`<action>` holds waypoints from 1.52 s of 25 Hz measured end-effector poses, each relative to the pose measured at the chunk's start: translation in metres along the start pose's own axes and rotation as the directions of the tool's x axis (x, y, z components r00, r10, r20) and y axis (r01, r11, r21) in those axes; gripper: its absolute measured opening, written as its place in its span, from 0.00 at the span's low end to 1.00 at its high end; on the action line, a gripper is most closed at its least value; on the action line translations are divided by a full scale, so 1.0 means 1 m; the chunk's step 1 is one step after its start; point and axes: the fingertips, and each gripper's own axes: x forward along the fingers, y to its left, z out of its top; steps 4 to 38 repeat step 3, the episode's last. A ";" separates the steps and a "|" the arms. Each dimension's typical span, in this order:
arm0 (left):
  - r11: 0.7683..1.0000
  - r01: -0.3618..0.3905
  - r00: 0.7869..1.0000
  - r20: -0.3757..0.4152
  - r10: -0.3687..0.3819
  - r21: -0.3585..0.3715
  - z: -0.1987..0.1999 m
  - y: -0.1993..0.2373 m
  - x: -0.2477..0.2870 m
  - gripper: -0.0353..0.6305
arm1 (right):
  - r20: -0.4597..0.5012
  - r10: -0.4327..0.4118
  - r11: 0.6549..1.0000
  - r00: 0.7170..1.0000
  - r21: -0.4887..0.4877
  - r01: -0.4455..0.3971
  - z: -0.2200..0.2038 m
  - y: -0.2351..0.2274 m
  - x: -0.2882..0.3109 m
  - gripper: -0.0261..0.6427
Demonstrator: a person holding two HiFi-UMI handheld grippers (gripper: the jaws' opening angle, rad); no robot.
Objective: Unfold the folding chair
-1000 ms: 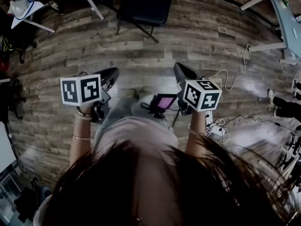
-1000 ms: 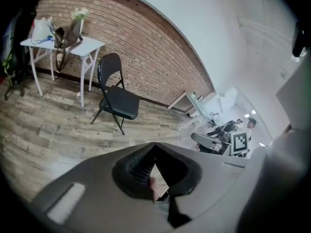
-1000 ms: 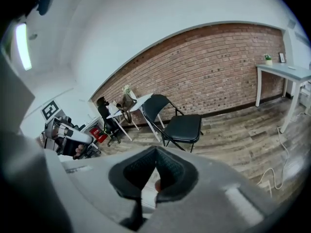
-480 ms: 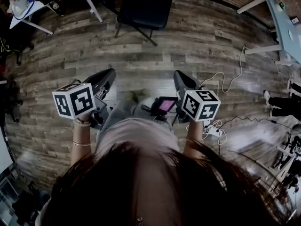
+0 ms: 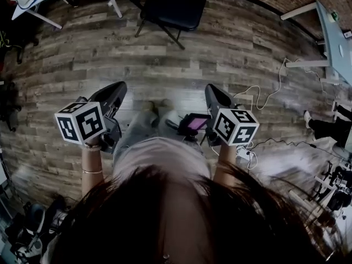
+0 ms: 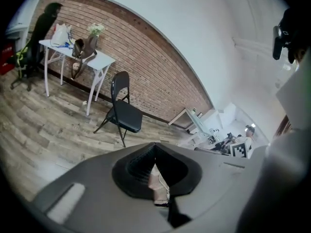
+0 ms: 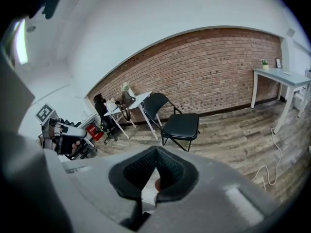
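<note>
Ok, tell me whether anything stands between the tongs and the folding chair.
Nothing visible does. Only bare wood floor lies between the left tongs, the right tongs and the folding chair; the white table stands off to one side.

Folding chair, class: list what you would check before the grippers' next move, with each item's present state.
1. Folding chair standing open, seat down: ok.
2. Left gripper empty, jaws together: ok.
3. Right gripper empty, jaws together: ok.
4. Grippers within reach of the chair: not ok, open floor lies between.
5. Cable off the way to the chair: ok, it lies to the right.
6. Chair's hinges fully locked: cannot tell.
</note>
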 end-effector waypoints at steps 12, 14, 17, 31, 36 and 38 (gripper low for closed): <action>0.999 -0.048 0.999 0.022 0.048 -0.013 0.007 0.028 -0.010 0.05 | 0.011 -0.012 1.000 1.000 0.004 0.012 0.003 0.004 0.003 0.03; 0.999 -0.048 0.999 0.022 0.048 -0.013 0.007 0.028 -0.010 0.05 | 0.011 -0.012 1.000 1.000 0.004 0.012 0.003 0.004 0.003 0.03; 0.999 -0.048 0.999 0.022 0.048 -0.013 0.007 0.028 -0.010 0.05 | 0.011 -0.012 1.000 1.000 0.004 0.012 0.003 0.004 0.003 0.03; 0.999 -0.048 0.999 0.022 0.048 -0.013 0.007 0.028 -0.010 0.05 | 0.011 -0.012 1.000 1.000 0.004 0.012 0.003 0.004 0.003 0.03; 0.999 -0.048 0.999 0.022 0.048 -0.013 0.007 0.028 -0.010 0.05 | 0.011 -0.012 1.000 1.000 0.004 0.012 0.003 0.004 0.003 0.03; 0.999 -0.048 0.999 0.022 0.048 -0.013 0.007 0.028 -0.010 0.05 | 0.011 -0.012 1.000 1.000 0.004 0.012 0.003 0.004 0.003 0.03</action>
